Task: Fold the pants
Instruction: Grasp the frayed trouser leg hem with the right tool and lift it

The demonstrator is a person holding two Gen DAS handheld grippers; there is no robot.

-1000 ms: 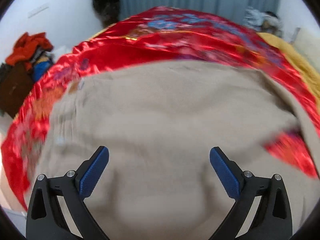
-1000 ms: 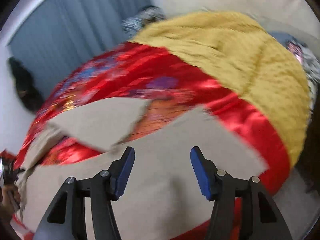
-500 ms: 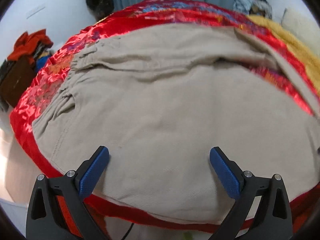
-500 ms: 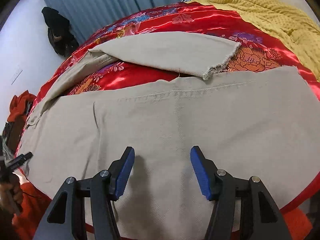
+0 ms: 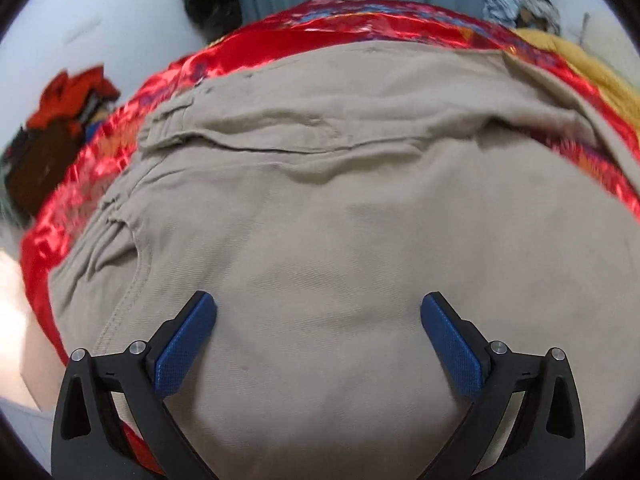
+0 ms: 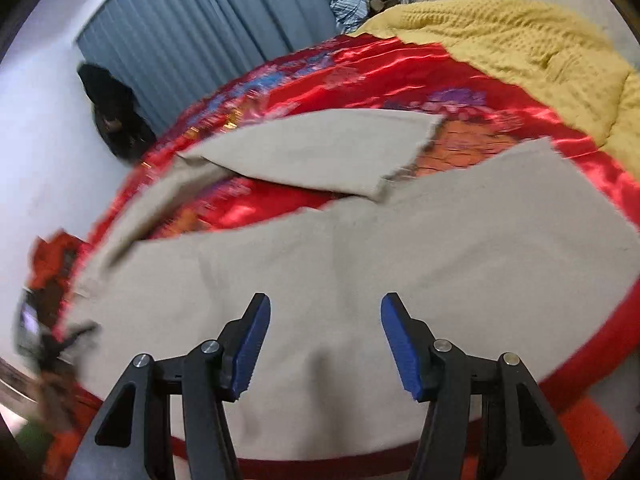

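A red satin bedspread (image 6: 384,68) covered the bed, with a yellow blanket (image 6: 520,36) over its far right part. The beige pants (image 5: 340,220) lay spread flat on the satin (one leg (image 6: 320,148) angled apart from the other). The left gripper (image 5: 319,312) hung spread wide above the seat area, grasping nothing; the right gripper (image 6: 325,320) was likewise released over the near leg.

Beige pants (image 6: 360,248) spread flat (legs apart)
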